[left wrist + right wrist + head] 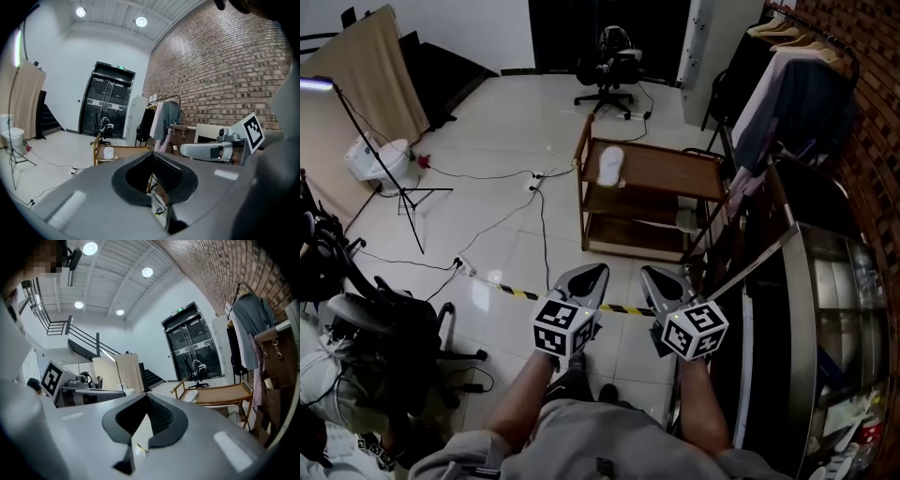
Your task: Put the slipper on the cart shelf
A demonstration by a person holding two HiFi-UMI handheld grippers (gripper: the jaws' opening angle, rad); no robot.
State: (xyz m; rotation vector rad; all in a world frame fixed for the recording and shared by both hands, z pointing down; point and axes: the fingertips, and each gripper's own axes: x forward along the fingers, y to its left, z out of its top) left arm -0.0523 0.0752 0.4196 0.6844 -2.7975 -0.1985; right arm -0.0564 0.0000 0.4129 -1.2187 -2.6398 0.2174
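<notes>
A white slipper (610,167) lies on the top shelf of the wooden cart (675,173), at its left end. In the head view, both grippers hover over the floor well short of the cart. My left gripper (594,273) and right gripper (651,277) are side by side, both shut with nothing between the jaws. The left gripper view looks past its closed jaws to the cart (123,151) and slipper (108,153) in the distance. In the right gripper view, the cart (220,393) and the slipper (190,396) lie beyond the closed jaws.
A pale object (686,220) sits on the cart's middle shelf. A clothes rack (797,84) and a glass counter (825,309) line the right wall. Cables and striped tape (520,293) cross the floor. A light stand (380,159) and a chair (394,328) are on the left, an office chair (611,70) behind.
</notes>
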